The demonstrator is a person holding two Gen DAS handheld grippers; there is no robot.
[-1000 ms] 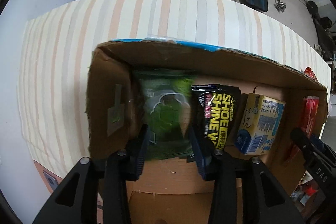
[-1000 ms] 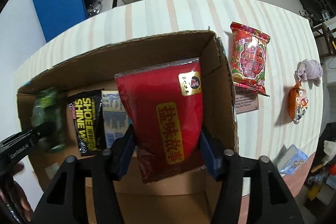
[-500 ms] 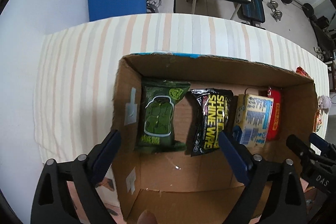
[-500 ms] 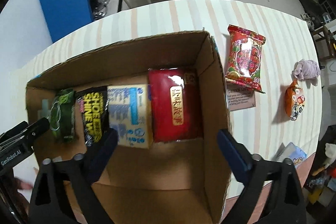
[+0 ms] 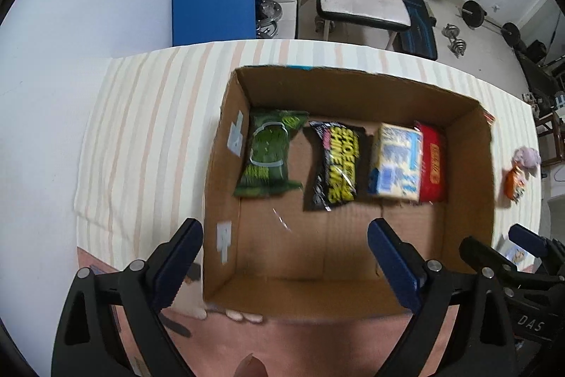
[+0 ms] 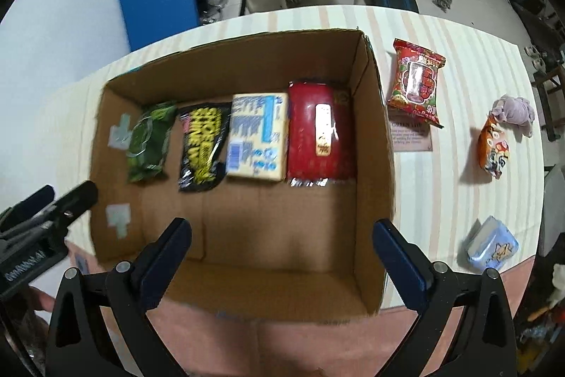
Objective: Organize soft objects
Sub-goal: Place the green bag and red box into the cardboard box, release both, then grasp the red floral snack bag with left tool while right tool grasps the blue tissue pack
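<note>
A cardboard box (image 5: pixel 353 87) (image 6: pixel 381 172) stands on the striped table. Inside it lie in a row a green packet (image 5: pixel 268 154) (image 6: pixel 148 140), a black shoe-shine wipes pack (image 5: pixel 335 172) (image 6: pixel 201 147), a yellow-blue pack (image 5: pixel 395 161) (image 6: pixel 257 136) and a red packet (image 5: pixel 432 165) (image 6: pixel 317 133). My left gripper (image 5: pixel 285 239) is open and empty above the box's near left part. My right gripper (image 6: pixel 282 237) is open and empty above the box's near edge.
On the table right of the box lie a red snack bag (image 6: pixel 416 83), a card (image 6: pixel 411 136), an orange packet (image 6: pixel 492 147), a grey plush toy (image 6: pixel 515 110) and a blue tissue pack (image 6: pixel 492 244). A blue mat and chairs stand behind the table.
Both grippers opened, let go of the green packet and the red packet in the box, then rose and drew back toward me. The packets now lie flat in the row.
</note>
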